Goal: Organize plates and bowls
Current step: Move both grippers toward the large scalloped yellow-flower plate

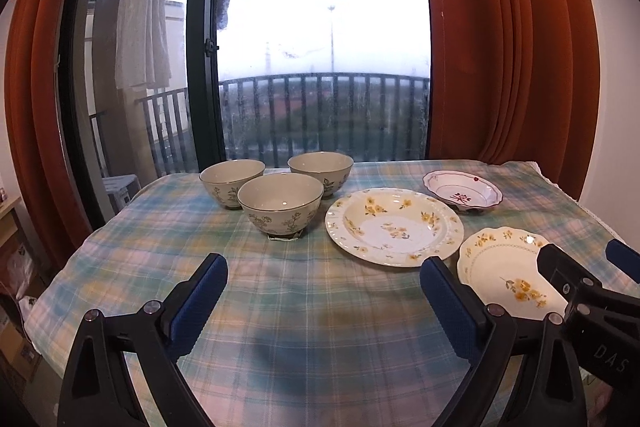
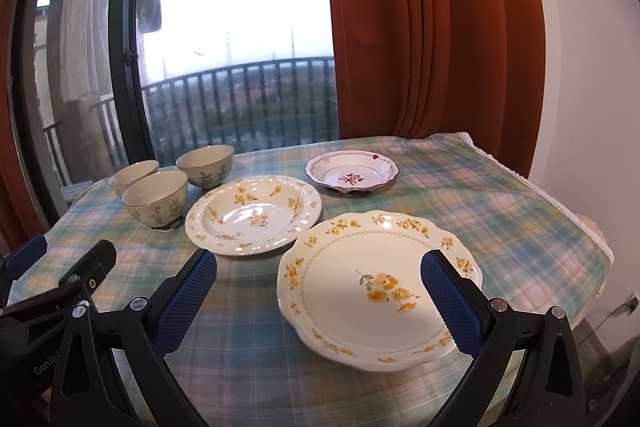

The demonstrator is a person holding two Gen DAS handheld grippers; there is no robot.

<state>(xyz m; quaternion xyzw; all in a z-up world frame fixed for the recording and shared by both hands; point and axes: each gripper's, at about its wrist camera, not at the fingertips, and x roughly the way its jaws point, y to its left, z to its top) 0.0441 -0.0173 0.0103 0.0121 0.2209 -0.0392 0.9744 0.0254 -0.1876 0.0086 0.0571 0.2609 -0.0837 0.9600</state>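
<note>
Three beige floral bowls (image 1: 280,201) (image 2: 155,197) stand close together at the far left of the plaid table. A large yellow-flower plate (image 1: 394,225) (image 2: 254,213) lies beside them. A small red-rimmed dish (image 1: 462,191) (image 2: 352,171) lies behind it. A scalloped yellow-flower plate (image 1: 506,273) (image 2: 376,287) lies nearest on the right. My left gripper (image 1: 324,291) is open and empty over bare cloth. My right gripper (image 2: 318,287) is open and empty, its right finger over the scalloped plate; it also shows in the left wrist view (image 1: 584,259).
The plaid cloth (image 1: 304,307) covers the table (image 2: 520,211), whose right edge has white lace. Behind are a glass balcony door (image 1: 320,67) and orange curtains (image 1: 512,47) (image 2: 432,27). Boxes and shelving (image 1: 16,267) stand at the left below table level.
</note>
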